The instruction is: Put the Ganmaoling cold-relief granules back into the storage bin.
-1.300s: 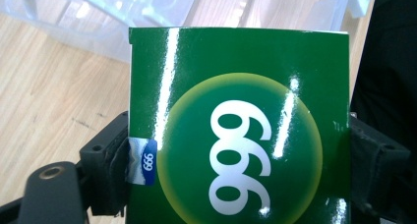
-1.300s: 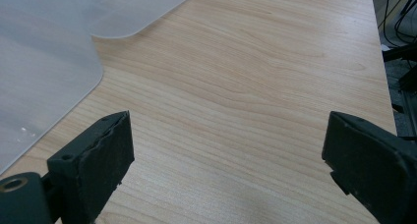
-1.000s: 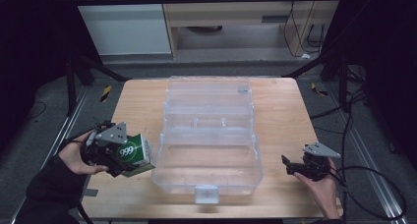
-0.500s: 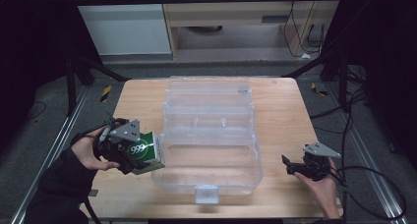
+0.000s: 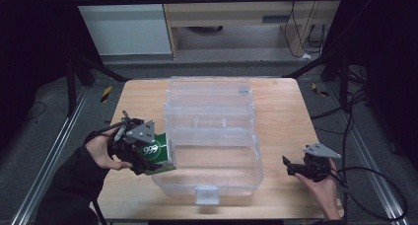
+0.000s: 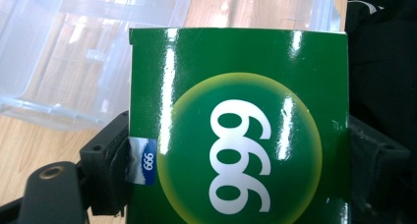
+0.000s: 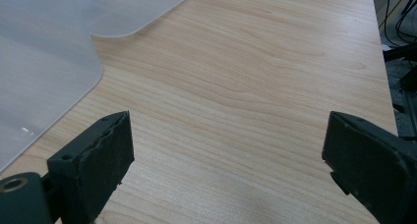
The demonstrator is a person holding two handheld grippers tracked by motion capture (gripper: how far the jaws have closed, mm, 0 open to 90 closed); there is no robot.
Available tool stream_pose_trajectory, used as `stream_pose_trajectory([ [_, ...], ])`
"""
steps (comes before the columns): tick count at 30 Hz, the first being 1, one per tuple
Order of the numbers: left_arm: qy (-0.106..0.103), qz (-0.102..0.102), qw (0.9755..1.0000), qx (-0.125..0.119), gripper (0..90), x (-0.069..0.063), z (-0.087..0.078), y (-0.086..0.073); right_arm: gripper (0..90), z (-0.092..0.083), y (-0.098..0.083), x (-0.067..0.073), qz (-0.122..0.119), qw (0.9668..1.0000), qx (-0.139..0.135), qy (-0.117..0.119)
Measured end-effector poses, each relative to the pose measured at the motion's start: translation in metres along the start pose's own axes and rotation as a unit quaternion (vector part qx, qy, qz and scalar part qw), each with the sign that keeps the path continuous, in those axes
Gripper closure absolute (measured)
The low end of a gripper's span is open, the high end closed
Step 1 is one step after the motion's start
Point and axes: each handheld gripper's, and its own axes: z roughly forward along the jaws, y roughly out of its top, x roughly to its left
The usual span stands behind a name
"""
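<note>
A glossy green box (image 5: 156,154) marked "999" is clamped in my left gripper (image 5: 143,153), held at the left rim of a clear plastic storage box (image 5: 212,136) that stands open on the wooden table (image 5: 281,116). In the left gripper view the green box (image 6: 241,135) sits between both black jaws, with the clear box (image 6: 74,52) just beyond it. My right gripper (image 5: 296,168) rests low near the table's front right, open and with nothing in it; in its own view my right gripper (image 7: 226,170) has bare wood between wide jaws.
The clear box's lid (image 5: 209,94) lies flat toward the far side of the table. Its rounded wall (image 7: 44,71) shows at the left of the right gripper view. Bare wood (image 5: 281,136) runs along the right side. Metal rails and cables lie on the floor around the table.
My left gripper has carried the green box rightward and slightly up, from the table's left edge to the clear box's left rim. The right gripper has stayed put.
</note>
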Motion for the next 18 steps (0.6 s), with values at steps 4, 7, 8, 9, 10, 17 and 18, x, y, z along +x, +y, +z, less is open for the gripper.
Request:
stream_pose_trajectory([
  [4, -0.005, 0.004, 1.0, 0.005, 15.0, 0.001, 0.008, 0.006, 5.6, -0.001, 0.0, 0.0, 0.004, 1.0, 0.0, 0.0],
  [7, -0.007, 0.008, 0.9999, 0.009, 15.0, 0.001, 0.014, 0.01, 5.6, -0.001, 0.0, 0.0, 0.004, 1.0, 0.001, 0.0],
  [8, -0.008, 0.009, 0.9999, 0.008, 15.0, 0.002, 0.016, 0.011, 5.6, -0.001, 0.0, 0.0, 0.004, 1.0, 0.001, 0.0],
  [9, -0.009, 0.011, 0.9999, 0.009, 15.0, 0.002, 0.018, 0.012, 5.6, -0.001, 0.0, 0.0, 0.004, 1.0, 0.0, 0.001],
  [10, -0.011, 0.011, 0.9998, 0.008, 15.0, 0.003, 0.019, 0.013, 5.6, -0.001, 0.0, 0.0, 0.003, 1.0, 0.0, 0.0],
  [17, -0.016, 0.014, 0.9997, 0.014, 15.0, 0.005, 0.031, 0.016, 5.5, 0.0, -0.001, 0.0, -0.001, 1.0, 0.002, 0.002],
  [18, -0.018, 0.013, 0.9997, 0.014, 15.0, 0.005, 0.033, 0.016, 5.5, 0.0, -0.001, 0.0, -0.001, 1.0, 0.002, 0.002],
])
